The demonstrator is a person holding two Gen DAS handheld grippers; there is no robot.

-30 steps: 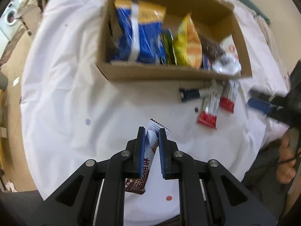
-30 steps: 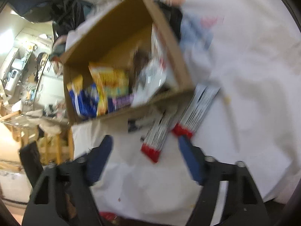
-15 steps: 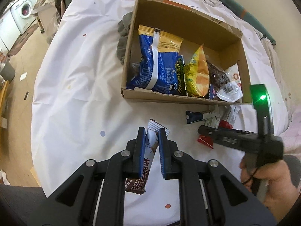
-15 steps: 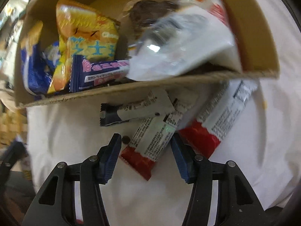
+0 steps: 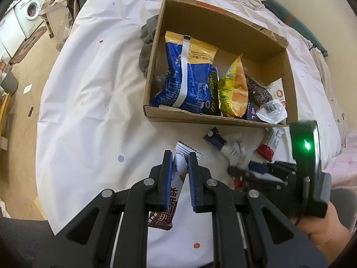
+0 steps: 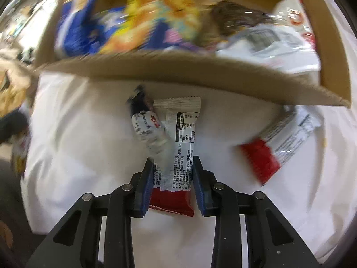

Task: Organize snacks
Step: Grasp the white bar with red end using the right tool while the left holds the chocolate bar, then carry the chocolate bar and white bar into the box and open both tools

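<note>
Since a moment ago the right gripper (image 6: 173,185) has dropped onto the loose bars in front of the cardboard box (image 5: 223,119), and its jaws now pinch a red-and-white bar (image 6: 178,156) lying on the white-covered table (image 5: 89,111). Unmoved, the left gripper (image 5: 180,174) holds its jaws pressed on a brown-and-white bar (image 5: 171,192) above the table. Step in hand looks like gathering strays; next, each bar probably needs lifting over the box's near wall and releasing among the bags.

A matt brown corrugated cardboard box (image 5: 202,119) holds glossy plastic snack bags (image 5: 189,78); wrinkled white cloth (image 5: 89,111) covers the tabletop.
</note>
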